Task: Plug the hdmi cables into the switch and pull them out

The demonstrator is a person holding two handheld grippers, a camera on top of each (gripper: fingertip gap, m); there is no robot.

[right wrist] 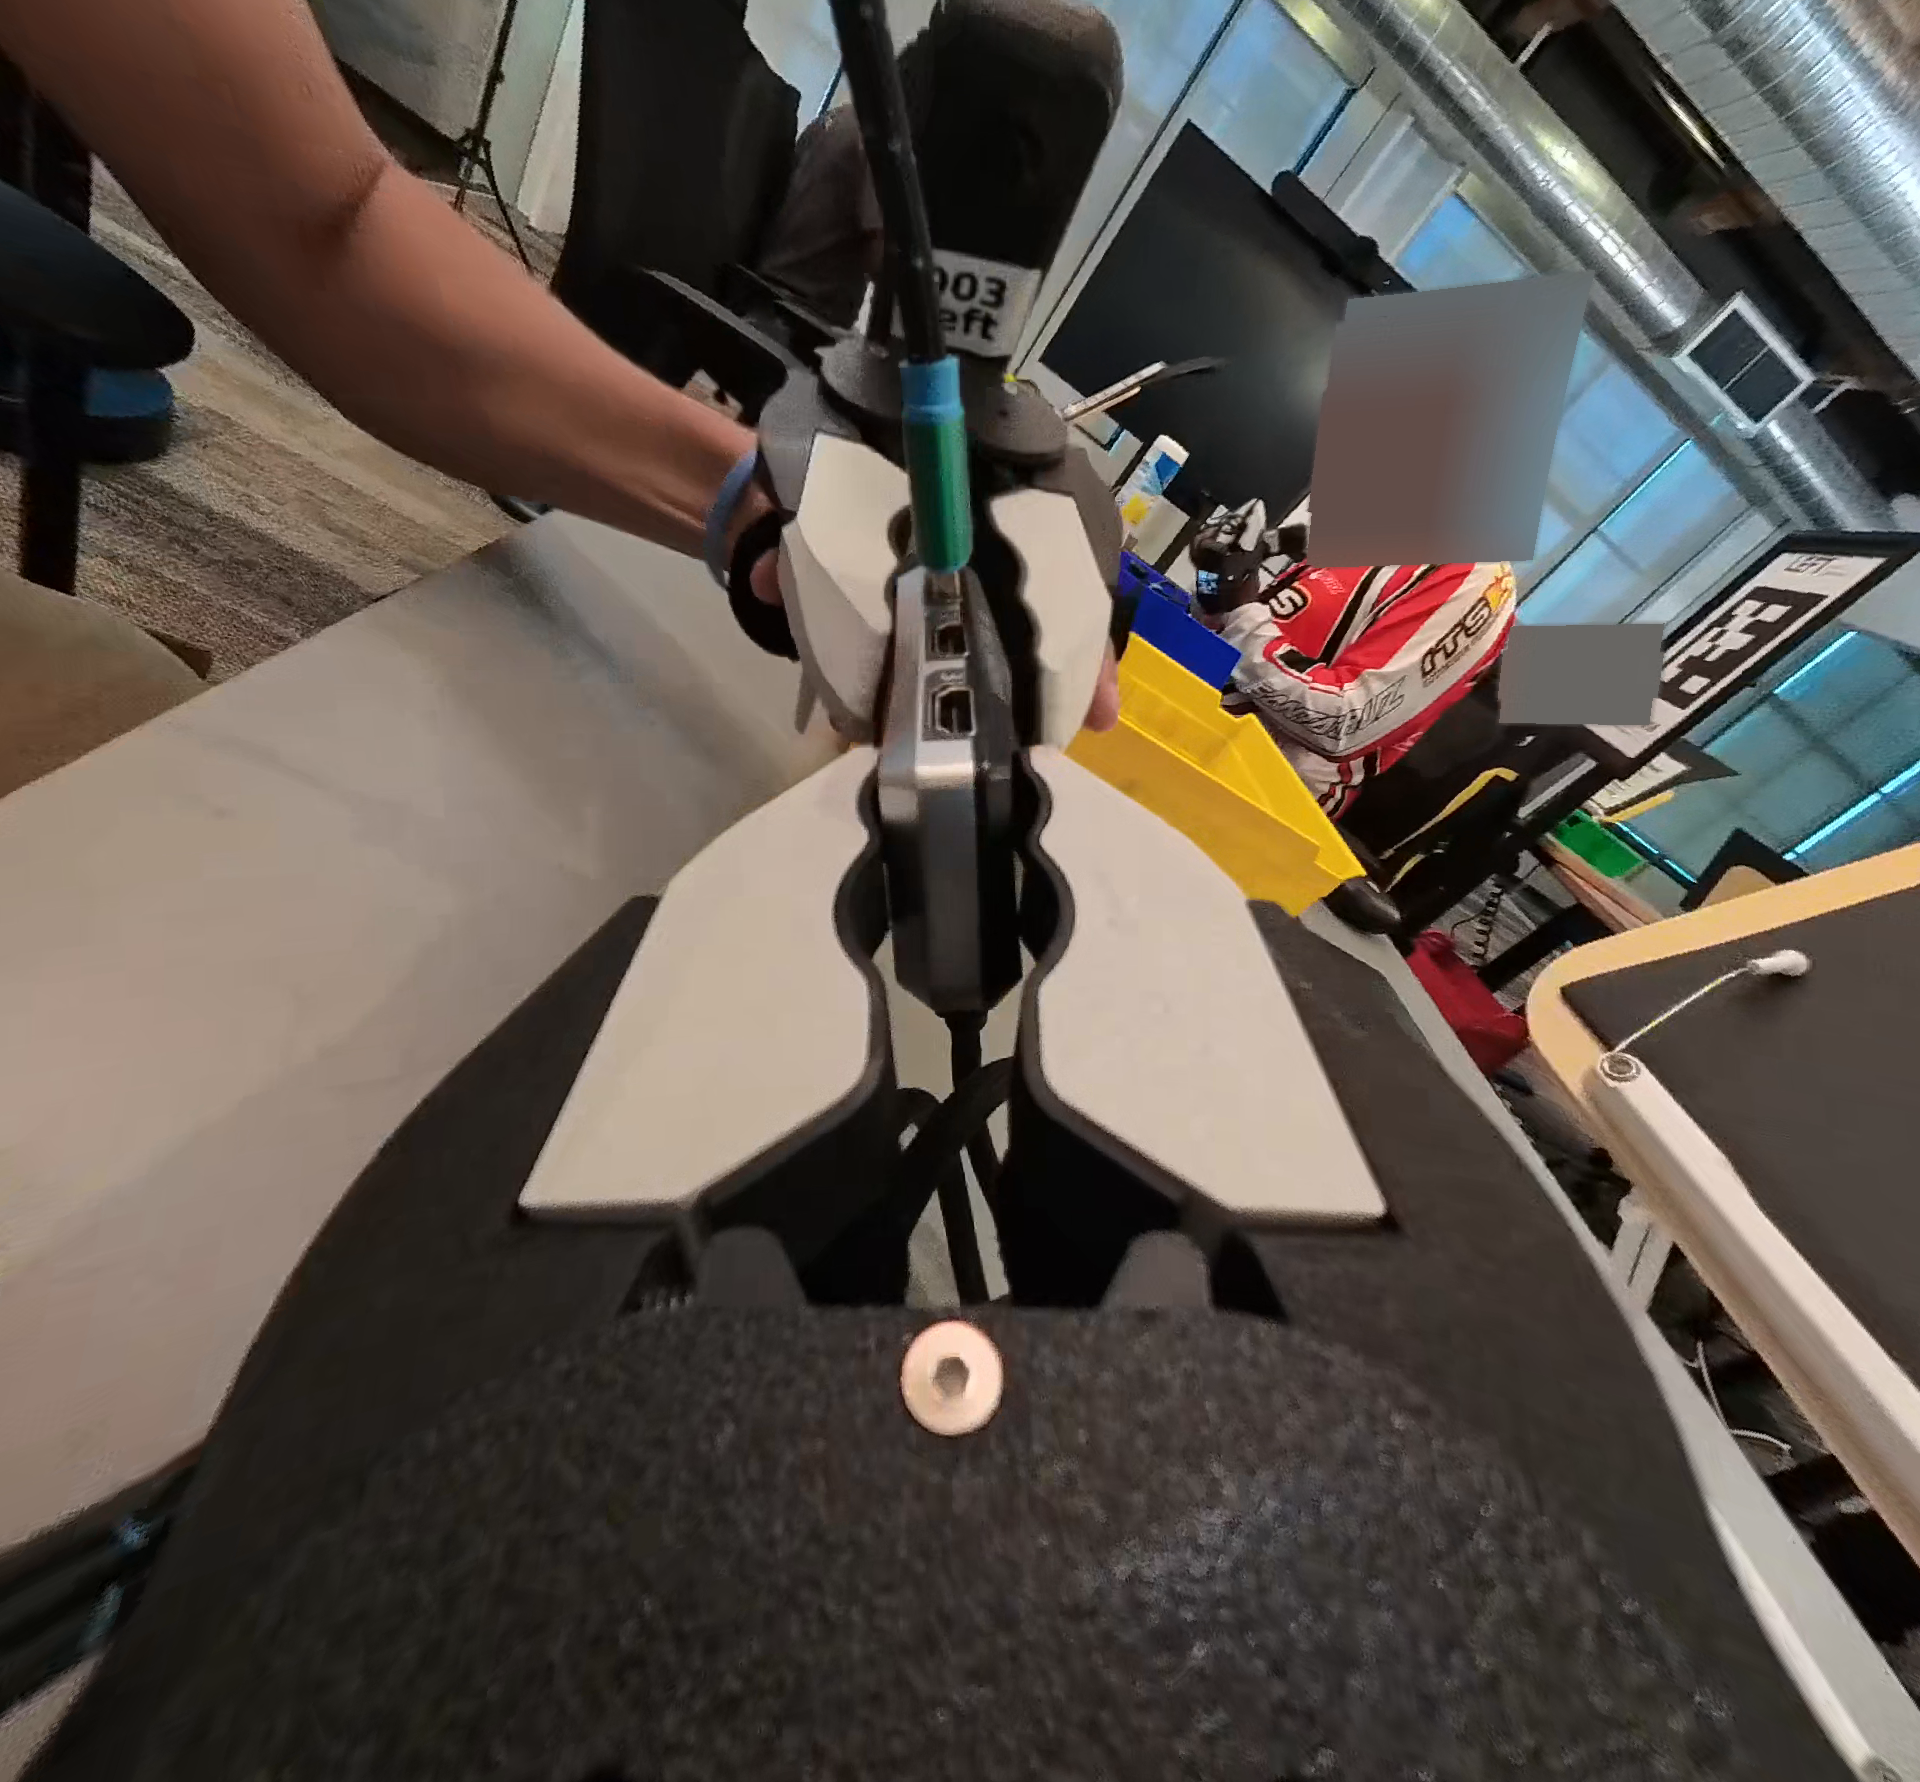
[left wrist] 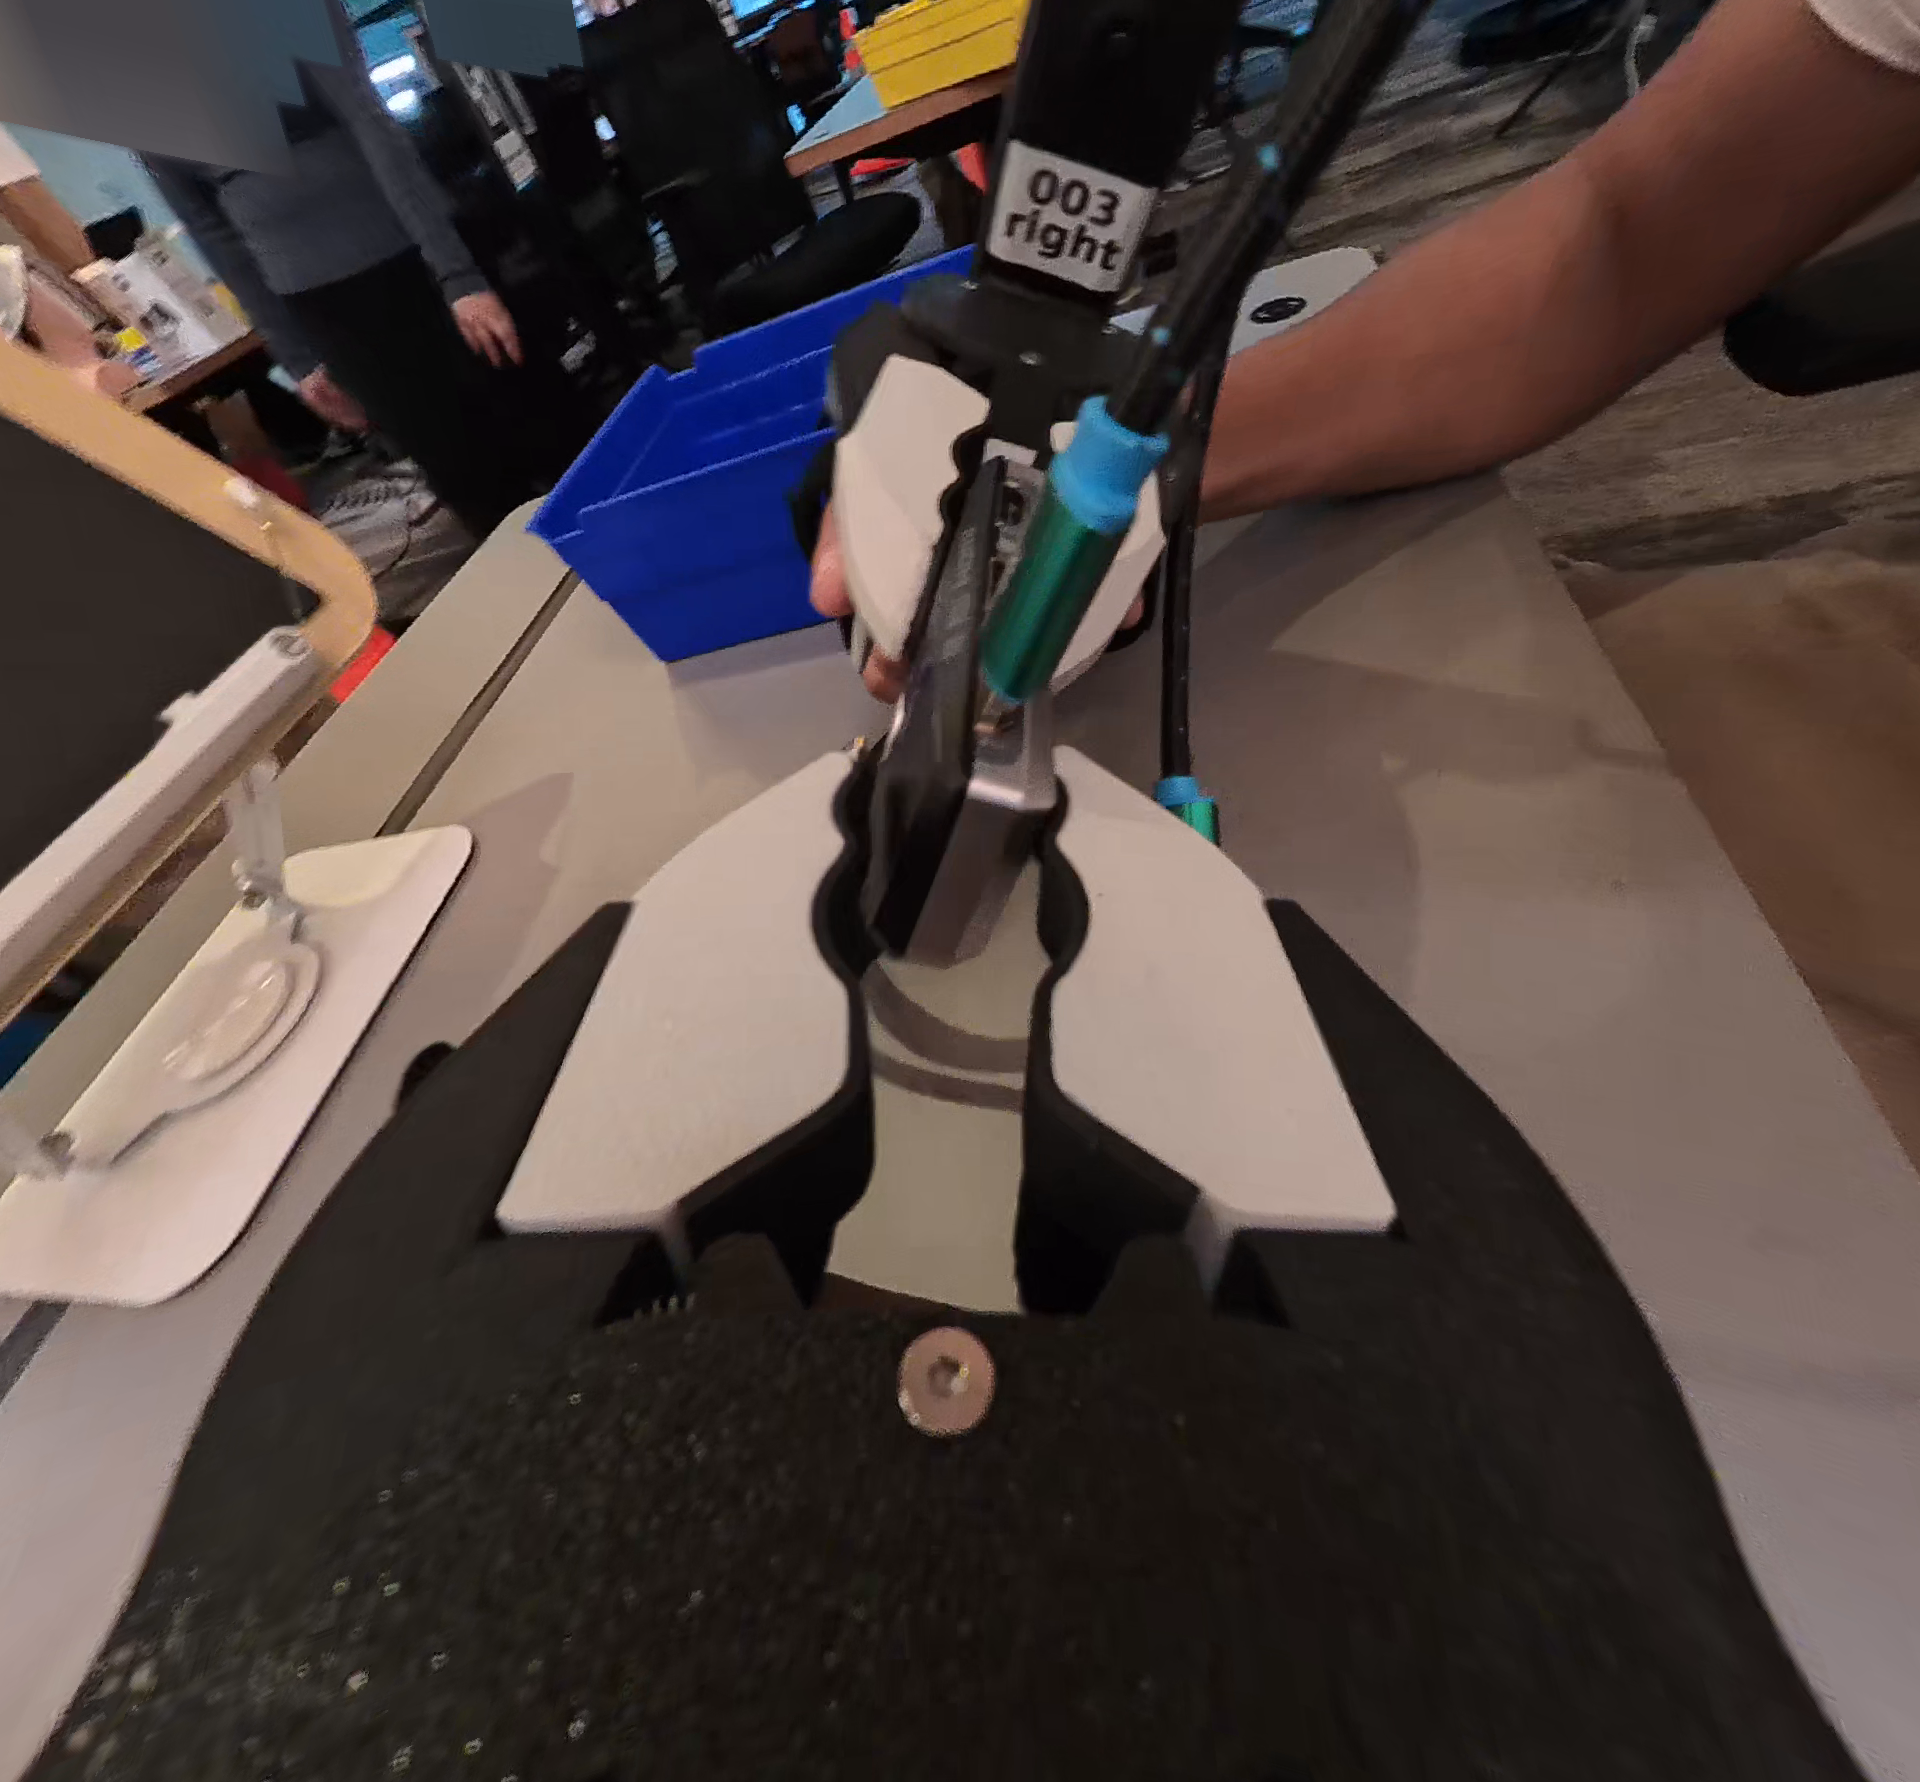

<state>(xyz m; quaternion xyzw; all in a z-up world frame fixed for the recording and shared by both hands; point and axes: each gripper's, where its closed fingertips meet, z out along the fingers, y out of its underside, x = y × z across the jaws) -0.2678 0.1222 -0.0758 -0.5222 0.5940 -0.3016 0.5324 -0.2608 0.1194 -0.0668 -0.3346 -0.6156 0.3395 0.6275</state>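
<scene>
The HDMI switch (left wrist: 940,885), a slim grey and black box, is held in the air between both grippers. My left gripper (left wrist: 951,828) is shut on one end of it. My right gripper (right wrist: 951,818) is shut on the other end (right wrist: 940,885) and also shows in the left wrist view (left wrist: 987,527). A green HDMI plug (left wrist: 1044,579) with a blue collar and black cable sits in the port nearest my left gripper; it also shows in the right wrist view (right wrist: 940,506). Two ports (right wrist: 948,709) are free. A second green plug (left wrist: 1195,813) lies on the table.
The grey table (left wrist: 1455,953) is below. A blue bin (left wrist: 707,527) stands at its far edge and a yellow bin (right wrist: 1216,776) on the other side. A stand with a white base (left wrist: 239,1057) and a wood-edged black board (right wrist: 1766,1057) are close by. People are in the background. Less than 4 cm separates the two grippers' tips. The white base (left wrist: 239,1057) is about 40 centimeters from both grippers' fingertips.
</scene>
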